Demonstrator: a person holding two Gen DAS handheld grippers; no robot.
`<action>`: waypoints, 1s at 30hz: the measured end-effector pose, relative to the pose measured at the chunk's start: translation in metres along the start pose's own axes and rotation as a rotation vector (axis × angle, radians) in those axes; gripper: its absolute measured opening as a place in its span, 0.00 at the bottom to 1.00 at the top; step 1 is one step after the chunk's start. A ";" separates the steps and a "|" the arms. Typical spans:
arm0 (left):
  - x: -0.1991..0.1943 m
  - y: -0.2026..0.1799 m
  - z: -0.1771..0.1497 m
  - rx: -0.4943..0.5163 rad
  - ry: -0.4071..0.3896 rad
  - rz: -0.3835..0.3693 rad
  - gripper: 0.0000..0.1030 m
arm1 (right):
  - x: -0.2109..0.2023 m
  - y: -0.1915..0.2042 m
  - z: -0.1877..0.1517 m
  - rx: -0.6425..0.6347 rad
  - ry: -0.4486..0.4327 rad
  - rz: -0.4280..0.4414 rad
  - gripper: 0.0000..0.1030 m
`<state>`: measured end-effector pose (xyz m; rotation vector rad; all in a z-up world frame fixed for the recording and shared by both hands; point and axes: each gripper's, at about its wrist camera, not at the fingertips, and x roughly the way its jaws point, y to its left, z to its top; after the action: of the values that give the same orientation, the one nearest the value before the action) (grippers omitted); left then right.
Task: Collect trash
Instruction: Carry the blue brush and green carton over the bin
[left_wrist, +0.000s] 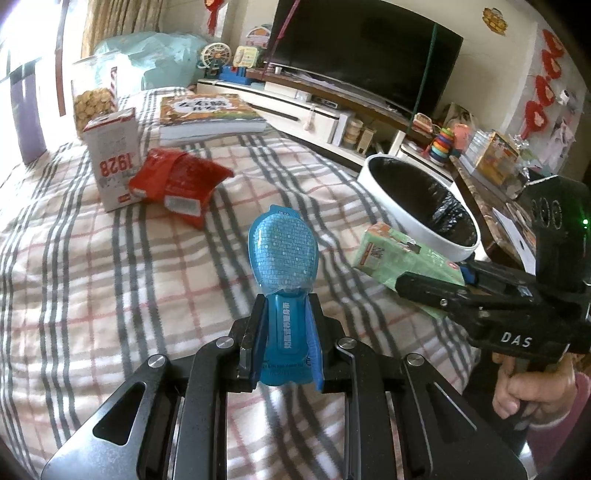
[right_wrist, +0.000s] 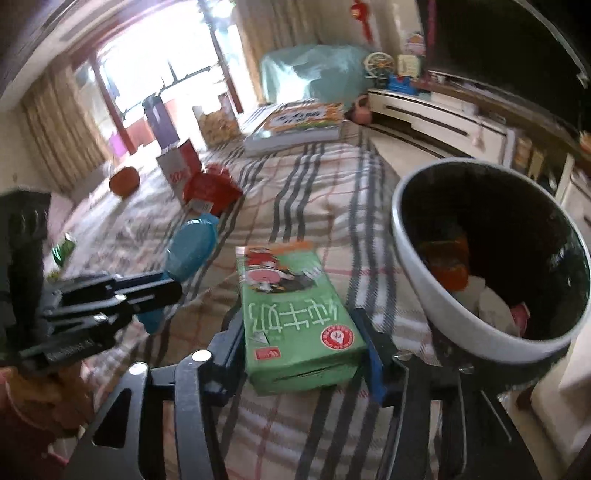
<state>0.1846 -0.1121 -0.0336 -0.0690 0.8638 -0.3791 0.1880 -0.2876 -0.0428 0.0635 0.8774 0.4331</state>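
Two pieces of trash are in our grippers. Our left gripper (left_wrist: 282, 325) is clamped tight on the narrow neck of a blue plastic blister pack with a rounded, textured head (left_wrist: 282, 254); the pack sticks out forward past the fingertips, above the plaid grey, red and cream blanket (left_wrist: 110, 277) covering the surface. Our right gripper (right_wrist: 301, 343) has a green rectangular milk carton with a cartoon picture and white characters (right_wrist: 295, 306) between its fingers. The blue pad on the right side (right_wrist: 375, 363) lies against the carton's edge and the left finger sits at its other side, but we cannot tell whether they actually press it; the jaws stand partly apart around the carton's width. The carton's far end lies low over the blanket.

Just to the right of the carton stands a round white bin with a black liner (right_wrist: 413, 266), with orange and white scraps at the bottom. Farther back on the blanket lie a crumpled red foil snack bag (left_wrist: 177, 181) and, touching it, an upright white carton printed 1928 (left_wrist: 112, 158). Behind these we see a thick illustrated book (left_wrist: 210, 114) and a clear jar of round biscuits (left_wrist: 92, 103). A dark television (left_wrist: 365, 48) stands on a long white cabinet (left_wrist: 317, 110) beyond the blanket's edge.
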 end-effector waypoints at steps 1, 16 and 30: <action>0.000 -0.003 0.001 0.005 -0.001 -0.004 0.18 | -0.004 -0.003 -0.001 0.022 -0.007 0.006 0.49; 0.002 -0.042 0.017 0.084 -0.012 -0.050 0.18 | -0.046 -0.026 -0.008 0.141 -0.106 0.002 0.49; 0.011 -0.082 0.036 0.154 -0.023 -0.087 0.18 | -0.077 -0.065 -0.006 0.209 -0.166 -0.055 0.49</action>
<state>0.1935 -0.1958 -0.0003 0.0321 0.8078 -0.5242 0.1619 -0.3776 -0.0051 0.2629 0.7565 0.2789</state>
